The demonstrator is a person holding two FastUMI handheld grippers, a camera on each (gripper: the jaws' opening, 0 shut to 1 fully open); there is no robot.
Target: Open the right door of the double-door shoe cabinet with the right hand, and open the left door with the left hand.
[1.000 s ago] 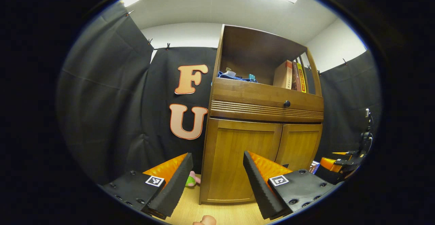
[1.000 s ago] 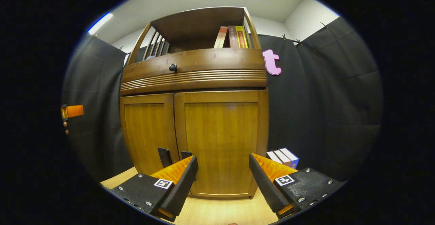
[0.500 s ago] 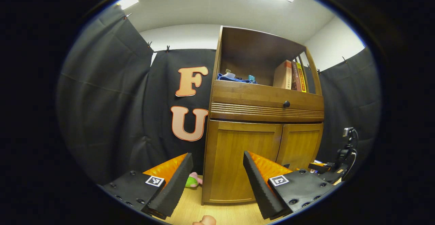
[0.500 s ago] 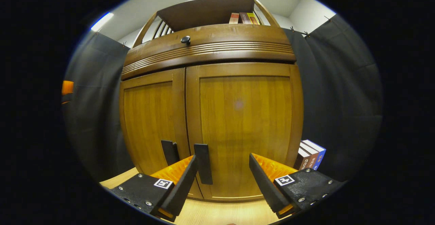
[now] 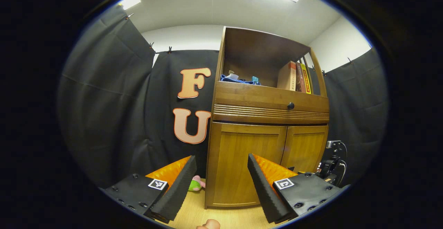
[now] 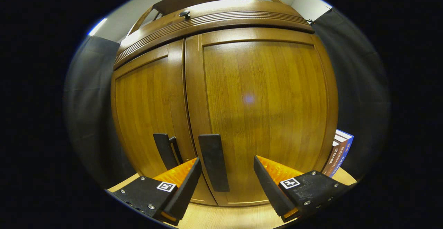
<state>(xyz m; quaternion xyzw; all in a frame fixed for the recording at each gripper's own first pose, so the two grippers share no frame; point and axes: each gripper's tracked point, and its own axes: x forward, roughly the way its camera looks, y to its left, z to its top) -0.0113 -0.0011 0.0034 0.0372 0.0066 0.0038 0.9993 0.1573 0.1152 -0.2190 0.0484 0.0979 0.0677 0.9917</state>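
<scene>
Right claw (image 6: 225, 184) released, spread round right door's handle (image 6: 213, 161) — not pinching yet. Both doors shut. Rigid hinged wood; grip the handle & pull. Left claw (image 5: 221, 184) released, well back from cabinet (image 5: 266, 118).

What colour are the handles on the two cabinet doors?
Black; both door handles are flat dark bars against the brown wood, clearest in the right gripper view.

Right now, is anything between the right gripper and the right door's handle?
No. In the right gripper view the open right gripper faces the right door's handle, with only bare door panel behind.
</scene>
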